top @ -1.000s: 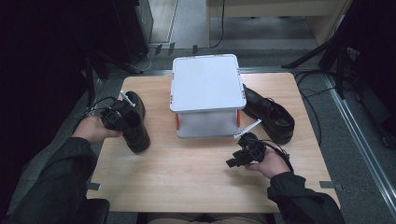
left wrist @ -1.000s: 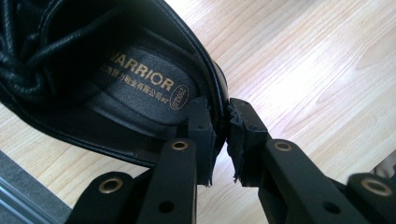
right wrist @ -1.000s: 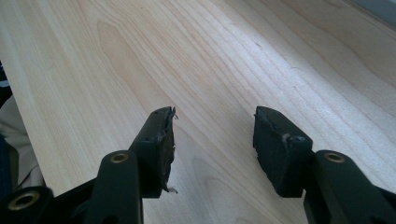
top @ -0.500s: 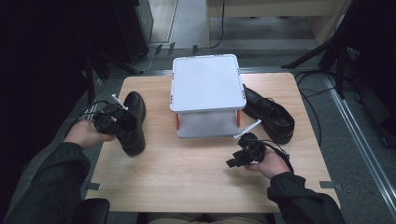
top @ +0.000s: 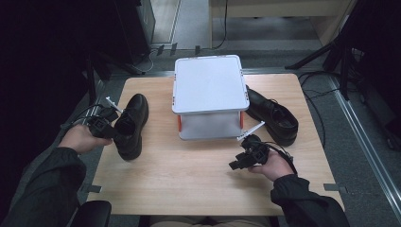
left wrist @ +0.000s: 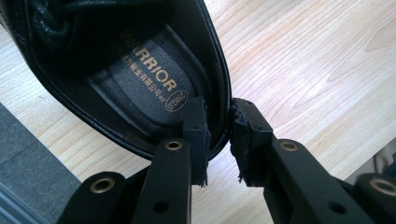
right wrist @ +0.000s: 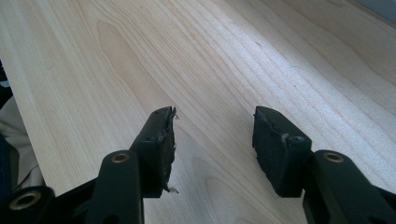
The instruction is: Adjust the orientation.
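Right gripper [top: 246, 158]: nearest the person, resting low over the bare table [top: 189, 184] in front of the white box [top: 208, 85]; in the right gripper view its jaws stand well apart with nothing but wood grain between them.

Left gripper [left wrist: 218, 135]: left of the white box, at the heel of the left shoe [top: 130, 124]. Its jaws have just been opening; one pad sits inside the heel collar, the other outside it, and a thin gap shows on the outer side, so the grip looks let go and not clamped.

Left shoe: stands upright on its sole on the table, just left of the white box, toe pointing away from the person, heel toward the near edge.

Handling of the shoe: black leather, likely light to moderate in weight; the sole and heel counter look stiff, the upper softer and smooth, so it could slide on polished parts. The heel collar, pinched inside and out, seems the surest hold; the toe would probably sag if lifted by the laces.

White box: mid-table, lid on, orange clips at its front corners.

Right shoe [top: 273, 116]: touching or just beside the right side of the white box, angled away.
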`<state>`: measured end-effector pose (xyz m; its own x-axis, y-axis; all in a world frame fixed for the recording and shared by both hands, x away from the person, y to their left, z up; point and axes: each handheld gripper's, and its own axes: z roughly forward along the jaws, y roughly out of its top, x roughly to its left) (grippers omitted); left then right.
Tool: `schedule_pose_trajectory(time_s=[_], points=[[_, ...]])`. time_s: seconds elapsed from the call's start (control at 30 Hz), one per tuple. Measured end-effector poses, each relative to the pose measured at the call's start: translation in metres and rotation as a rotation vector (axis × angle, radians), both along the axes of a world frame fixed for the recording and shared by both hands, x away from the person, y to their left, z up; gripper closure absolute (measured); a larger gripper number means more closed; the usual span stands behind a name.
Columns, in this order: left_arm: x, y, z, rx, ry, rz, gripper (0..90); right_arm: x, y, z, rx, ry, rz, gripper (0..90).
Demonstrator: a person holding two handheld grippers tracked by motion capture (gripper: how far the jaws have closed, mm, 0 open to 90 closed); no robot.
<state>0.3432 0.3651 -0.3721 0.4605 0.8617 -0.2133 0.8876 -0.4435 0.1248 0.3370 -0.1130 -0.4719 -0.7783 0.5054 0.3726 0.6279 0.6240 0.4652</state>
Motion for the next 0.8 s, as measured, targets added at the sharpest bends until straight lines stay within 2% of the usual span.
schedule_pose_trajectory(time_s=[0.03, 0.1, 0.2, 0.3, 0.33, 0.37, 0.4, 0.53, 0.6, 0.73, 0.8], points=[[0.001, 0.001, 0.004, -0.026, -0.004, 0.018, 76.4, 0.000, 0.000, 0.000, -0.001, 0.001, 0.000, 49.2], [0.001, 0.004, 0.009, -0.040, -0.019, 0.031, 76.8, 0.000, 0.000, 0.000, -0.001, 0.001, -0.001, 49.2], [0.005, 0.015, 0.028, -0.073, -0.071, 0.115, 75.7, 0.000, -0.001, 0.000, 0.002, -0.004, 0.000, 49.2], [0.007, 0.019, 0.035, -0.037, -0.088, 0.179, 73.4, 0.000, -0.001, 0.000, 0.001, -0.002, -0.001, 49.1], [0.008, 0.022, 0.035, -0.021, -0.082, 0.230, 71.7, 0.000, -0.001, 0.000, 0.001, -0.003, 0.000, 49.1], [0.009, 0.025, 0.035, -0.011, -0.078, 0.258, 71.7, 0.000, -0.001, 0.000, 0.001, -0.003, 0.000, 49.1], [0.011, 0.029, 0.034, 0.008, -0.071, 0.313, 69.5, 0.000, -0.001, 0.000, -0.002, -0.002, 0.000, 49.2], [0.016, 0.042, 0.025, 0.008, -0.053, 0.422, 69.1, 0.000, -0.001, 0.000, -0.002, -0.003, 0.001, 49.2], [0.018, 0.044, 0.015, -0.009, -0.042, 0.444, 68.9, 0.000, -0.001, 0.000, -0.002, -0.003, 0.002, 49.2], [0.022, 0.041, 0.004, 0.004, -0.026, 0.458, 67.8, 0.000, -0.001, 0.000, -0.007, -0.004, 0.000, 49.1], [0.023, 0.040, 0.003, -0.014, -0.030, 0.472, 68.8, 0.000, -0.001, 0.000, -0.008, -0.003, 0.000, 49.2]])
